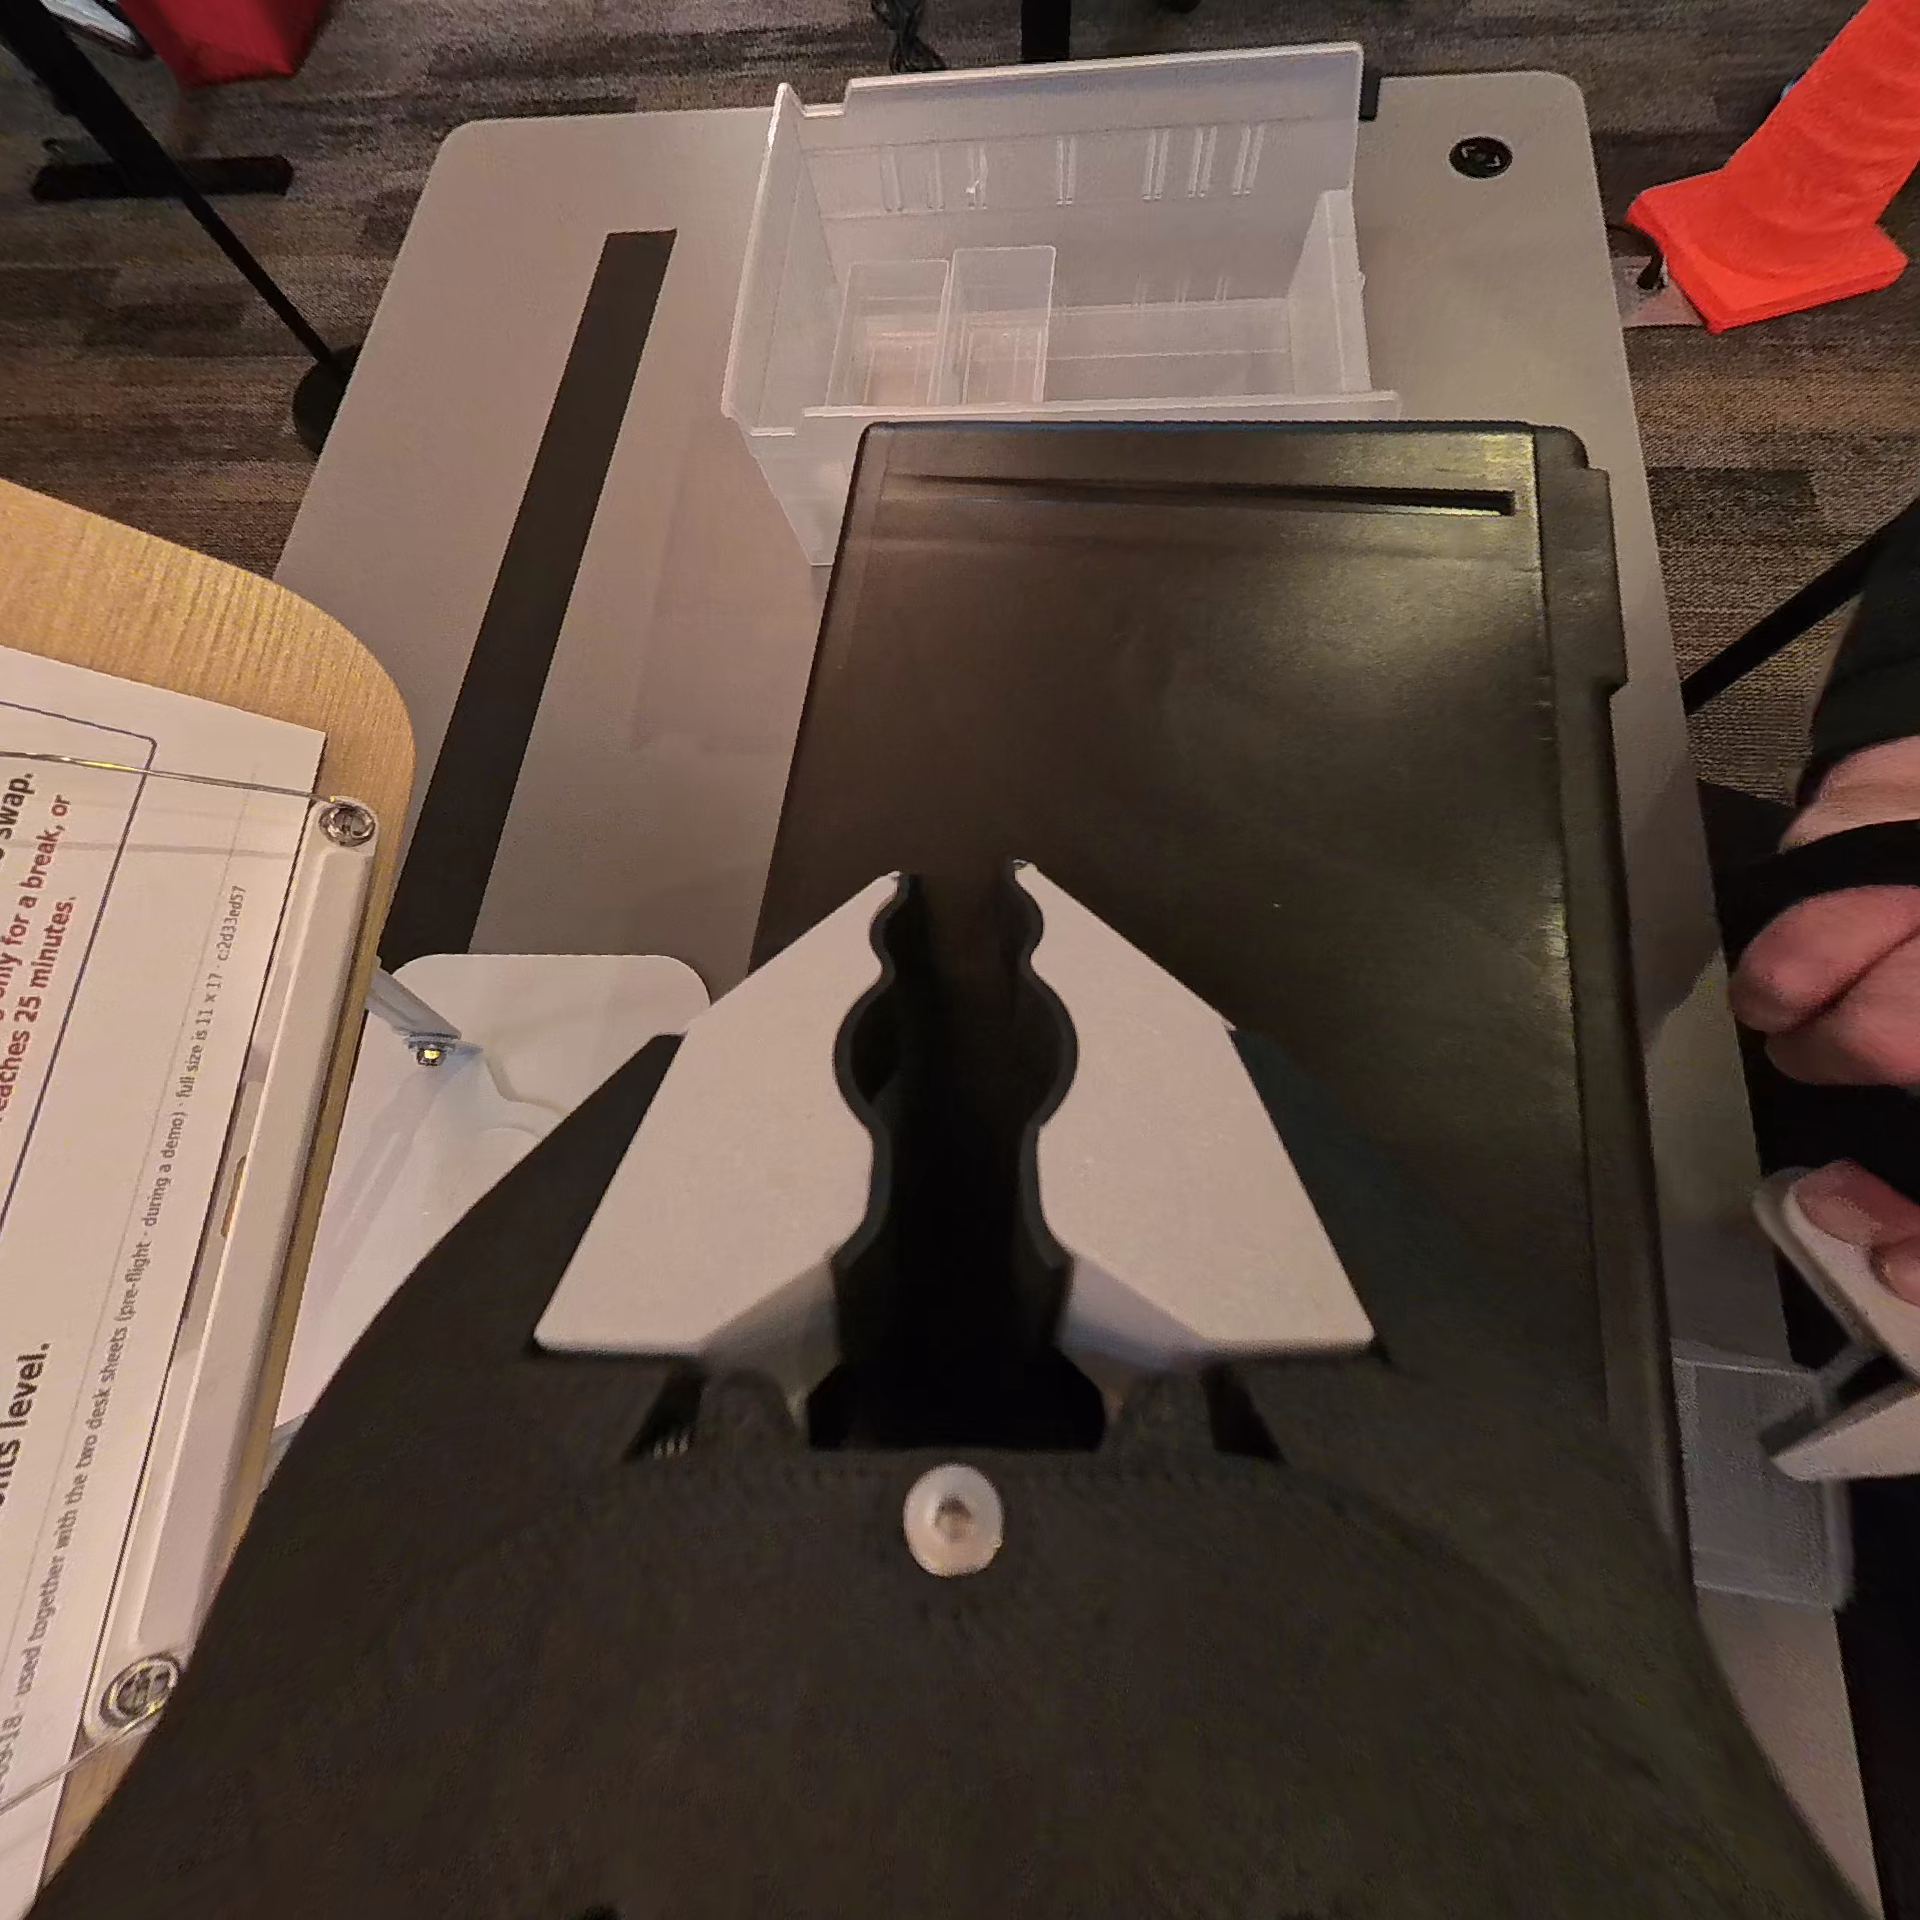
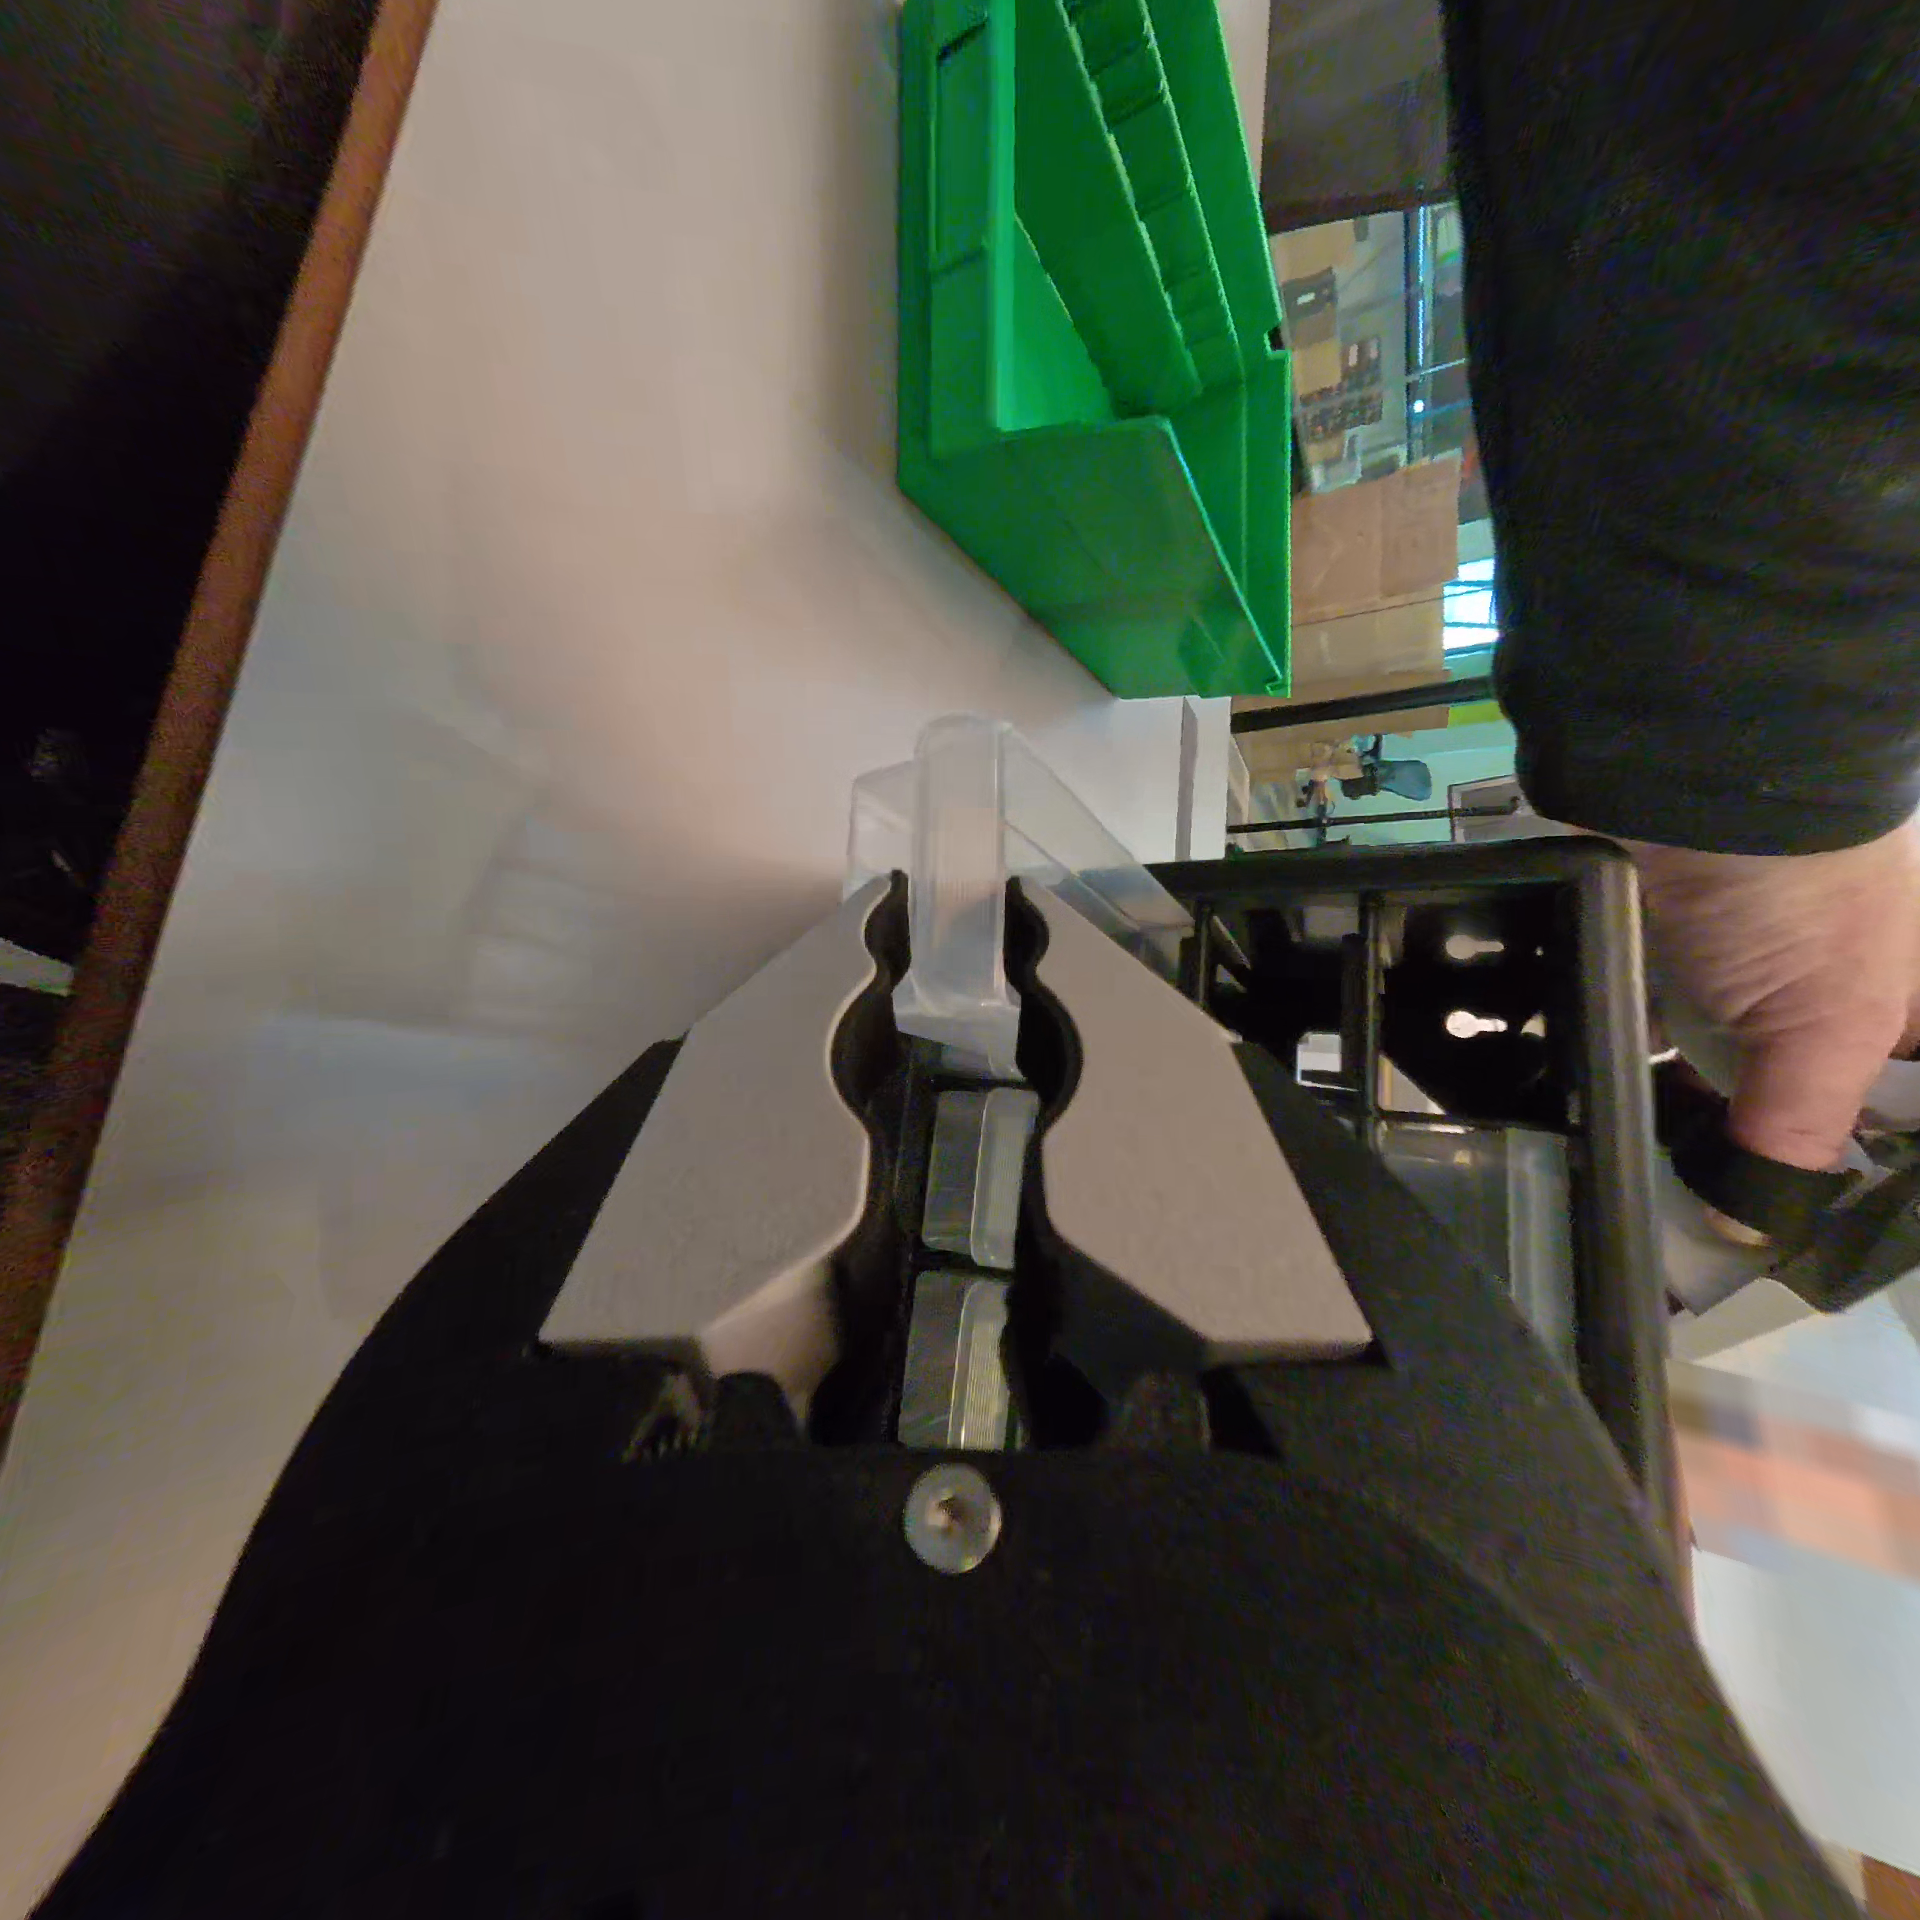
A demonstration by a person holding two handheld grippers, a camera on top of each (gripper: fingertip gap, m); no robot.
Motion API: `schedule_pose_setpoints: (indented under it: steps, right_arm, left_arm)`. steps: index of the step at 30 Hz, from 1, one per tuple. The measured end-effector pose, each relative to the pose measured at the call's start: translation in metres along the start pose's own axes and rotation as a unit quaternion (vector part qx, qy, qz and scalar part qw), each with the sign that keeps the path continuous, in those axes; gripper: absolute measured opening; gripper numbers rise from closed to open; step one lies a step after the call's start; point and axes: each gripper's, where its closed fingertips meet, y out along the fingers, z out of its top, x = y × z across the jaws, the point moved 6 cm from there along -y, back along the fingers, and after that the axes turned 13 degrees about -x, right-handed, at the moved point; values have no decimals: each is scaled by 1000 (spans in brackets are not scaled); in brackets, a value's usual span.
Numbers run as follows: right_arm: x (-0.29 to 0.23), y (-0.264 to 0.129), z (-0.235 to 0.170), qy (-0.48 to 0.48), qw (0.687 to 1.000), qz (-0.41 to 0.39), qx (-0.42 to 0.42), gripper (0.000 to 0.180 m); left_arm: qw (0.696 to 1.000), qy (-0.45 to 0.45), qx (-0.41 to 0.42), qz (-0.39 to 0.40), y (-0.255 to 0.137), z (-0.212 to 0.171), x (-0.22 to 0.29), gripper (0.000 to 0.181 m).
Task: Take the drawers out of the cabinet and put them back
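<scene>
The black cabinet (image 1: pixel 1195 727) stands on the grey table (image 1: pixel 540 416). My left gripper (image 1: pixel 958 878) sits on its top, jaws nearly closed with nothing between them. One clear drawer (image 1: pixel 1039 281) lies on the table behind the cabinet. In the right wrist view my right gripper (image 2: pixel 956 883) is shut on the clear handle (image 2: pixel 958 821) of a drawer (image 2: pixel 1081 842) that sticks partway out of the cabinet (image 2: pixel 1605 1039). Two more clear drawer fronts (image 2: pixel 977 1184) show below, still in the cabinet. Empty slots (image 2: pixel 1455 987) show in the cabinet frame.
A green bin (image 2: pixel 1091 364) stands on the table beyond the drawer. A wooden surface with a paper sheet in a clear holder (image 1: pixel 125 1039) is at the left. An orange object (image 1: pixel 1787 208) lies on the floor at the far right. A person's hand (image 1: pixel 1829 987) is beside the cabinet.
</scene>
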Motion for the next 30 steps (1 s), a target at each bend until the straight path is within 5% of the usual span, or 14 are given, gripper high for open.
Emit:
schedule_pose_setpoints:
  steps: [19,30]
  right_arm:
    - [-2,-53,-8,-1,999,49,11,16]
    - [-33,-57,-69,156,957,190,-154,18]
  left_arm:
    - [1000,-6,0,7,0,0,-2,15]
    - [1000,-3,2,8,0,0,-1,16]
